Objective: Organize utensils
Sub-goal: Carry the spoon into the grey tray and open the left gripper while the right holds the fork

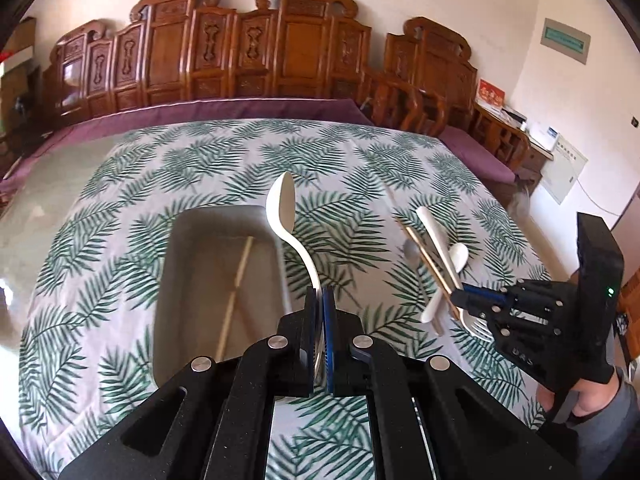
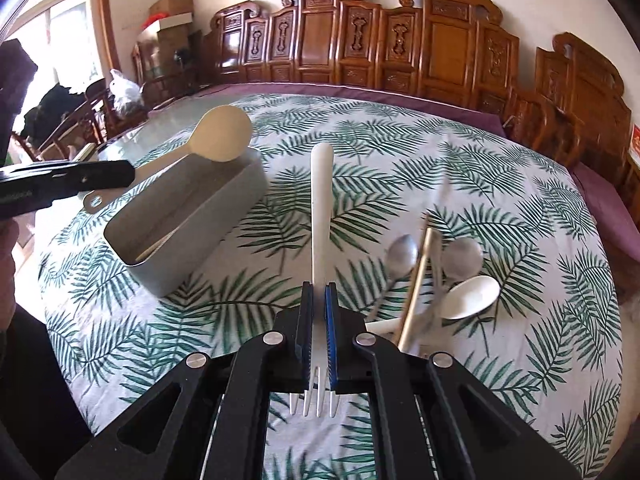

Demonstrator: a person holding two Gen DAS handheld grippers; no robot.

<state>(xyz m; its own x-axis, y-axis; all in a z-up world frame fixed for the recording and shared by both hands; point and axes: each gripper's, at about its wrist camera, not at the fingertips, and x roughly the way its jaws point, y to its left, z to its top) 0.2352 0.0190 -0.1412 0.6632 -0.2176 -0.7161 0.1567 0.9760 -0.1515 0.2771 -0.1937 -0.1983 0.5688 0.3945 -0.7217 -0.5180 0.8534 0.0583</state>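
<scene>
Table: covered by a leaf-print cloth (image 2: 400, 168), with carved wooden chairs (image 2: 440, 40) ranged behind it.
Container: a grey oblong bin (image 2: 192, 248) sits on the cloth left of centre; a thin wooden stick (image 1: 236, 284) already lies inside.
Loose pile: two metal spoons (image 2: 400, 256), a white plastic spoon (image 2: 472, 296), a gold-coloured stick (image 2: 418, 284) and a white handle lie crossed together on the cloth to the right, well apart from the bin.
Left gripper (image 1: 320, 300): clenched on the handle of a cream spoon (image 1: 282, 208), bowl pointing up and forward, held over the bin's near right edge.
Right gripper (image 2: 319, 300): clamped on a white fork (image 2: 320, 208), tines toward the camera, handle pointing out over the cloth between bin and pile.
Risk, spoon: the grip is low on a thin curved handle, so it may pivot and drop outside the rim.
Risk, fork: the long handle could strike the bin wall and push it.
Risk, hands: both tools likely head for one narrow opening and may collide.
</scene>
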